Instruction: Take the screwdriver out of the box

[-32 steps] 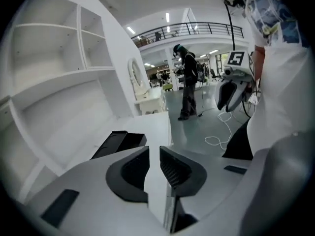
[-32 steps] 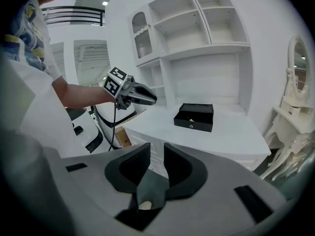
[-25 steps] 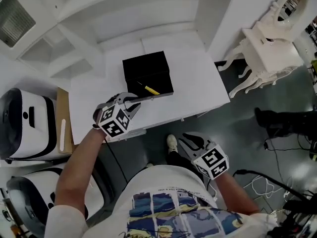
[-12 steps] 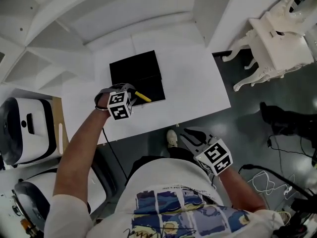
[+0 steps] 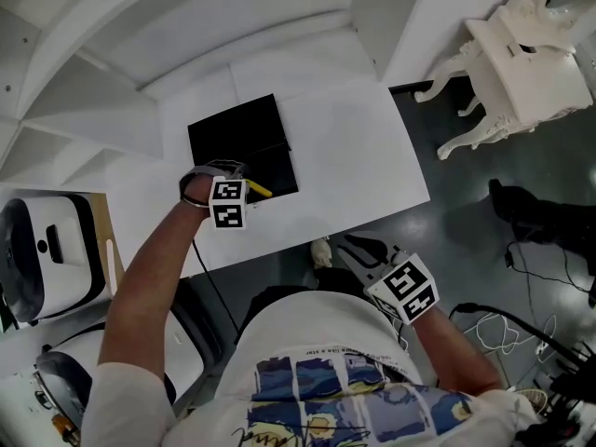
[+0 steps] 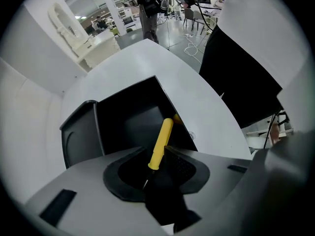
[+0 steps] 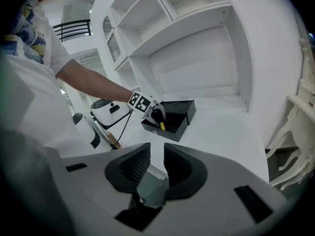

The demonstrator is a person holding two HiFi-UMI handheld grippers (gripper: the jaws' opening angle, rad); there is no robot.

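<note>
Left gripper (image 5: pixel 239 182) is pointing straight down into the open black box (image 5: pixel 233 124) on the white table (image 5: pixel 358 147), and its jaws are opening right now. Between them sits the screwdriver (image 6: pixel 161 140), yellow handle slanting up and away, dark shaft running down into the gap; the pads aren't clamped on it (it's inside the box, at the near edge). Over to the right gripper (image 7: pixel 157 155): it's off the near side of the table, by the person's white printed T-shirt (image 5: pixel 317 380), well apart from the box, jaws a narrow gap apart with nothing between them.
</note>
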